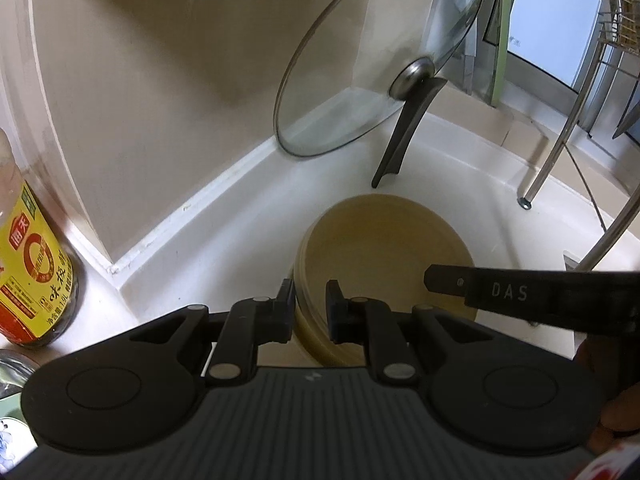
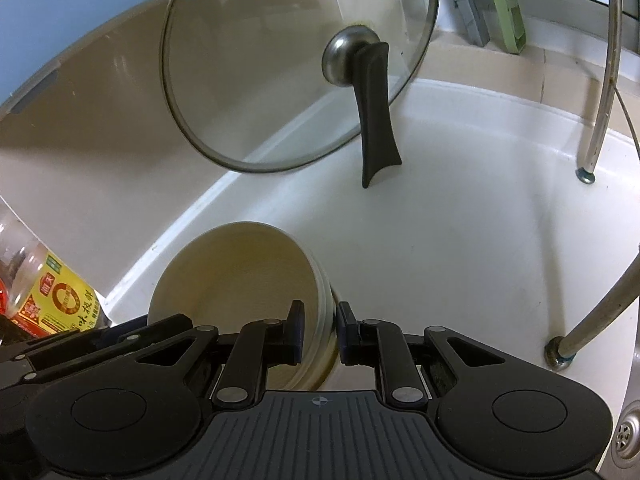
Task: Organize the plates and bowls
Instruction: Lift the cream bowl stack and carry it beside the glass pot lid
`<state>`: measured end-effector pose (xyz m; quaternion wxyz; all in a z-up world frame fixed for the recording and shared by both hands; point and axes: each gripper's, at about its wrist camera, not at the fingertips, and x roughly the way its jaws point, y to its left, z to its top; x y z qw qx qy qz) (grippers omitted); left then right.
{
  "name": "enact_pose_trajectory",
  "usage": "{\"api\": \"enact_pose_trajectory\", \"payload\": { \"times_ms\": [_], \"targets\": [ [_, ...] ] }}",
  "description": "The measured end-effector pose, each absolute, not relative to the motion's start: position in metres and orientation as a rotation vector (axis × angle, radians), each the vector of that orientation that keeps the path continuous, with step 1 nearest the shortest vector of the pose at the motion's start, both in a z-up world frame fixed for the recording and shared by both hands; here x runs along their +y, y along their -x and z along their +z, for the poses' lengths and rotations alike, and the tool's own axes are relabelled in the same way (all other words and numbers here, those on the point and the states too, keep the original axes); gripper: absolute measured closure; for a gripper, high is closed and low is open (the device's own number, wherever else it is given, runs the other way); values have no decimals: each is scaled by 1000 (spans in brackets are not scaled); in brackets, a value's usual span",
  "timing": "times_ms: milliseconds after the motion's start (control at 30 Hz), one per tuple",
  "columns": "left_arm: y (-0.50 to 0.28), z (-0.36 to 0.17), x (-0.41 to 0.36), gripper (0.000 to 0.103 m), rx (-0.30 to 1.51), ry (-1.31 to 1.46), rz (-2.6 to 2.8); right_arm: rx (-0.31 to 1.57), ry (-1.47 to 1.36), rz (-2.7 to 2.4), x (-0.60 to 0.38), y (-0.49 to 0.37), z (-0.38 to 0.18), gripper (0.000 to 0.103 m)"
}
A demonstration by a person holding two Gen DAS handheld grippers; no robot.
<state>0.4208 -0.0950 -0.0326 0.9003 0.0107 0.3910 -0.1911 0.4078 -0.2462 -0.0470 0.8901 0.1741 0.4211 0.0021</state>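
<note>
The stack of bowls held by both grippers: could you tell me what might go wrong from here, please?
1. The left gripper and right gripper each pinch only the rim of the stack of bowls; lower bowls might slip out.
2. The glass lid leans on the wall just beyond; a bump could topple it.

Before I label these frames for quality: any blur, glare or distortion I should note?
Left wrist view: fisheye bends the wall edge; window blown out white; stacked bowls sharp.
Right wrist view: same bending; glass lid shows faint reflections; no motion blur.
</note>
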Motion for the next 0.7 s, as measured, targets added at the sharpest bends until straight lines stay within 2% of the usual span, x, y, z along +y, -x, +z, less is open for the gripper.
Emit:
{"api": "enact_pose_trajectory", "payload": {
  "times_ms": [567,700],
  "targets": [
    [-420,-34,-90,89,825,-8,-411,875,-330,-5,-243,-406,-48,84],
    [-417,-30,-89,89,814,-13,-413,861,-333,-1,-244,-400,-47,65]
  ]
}}
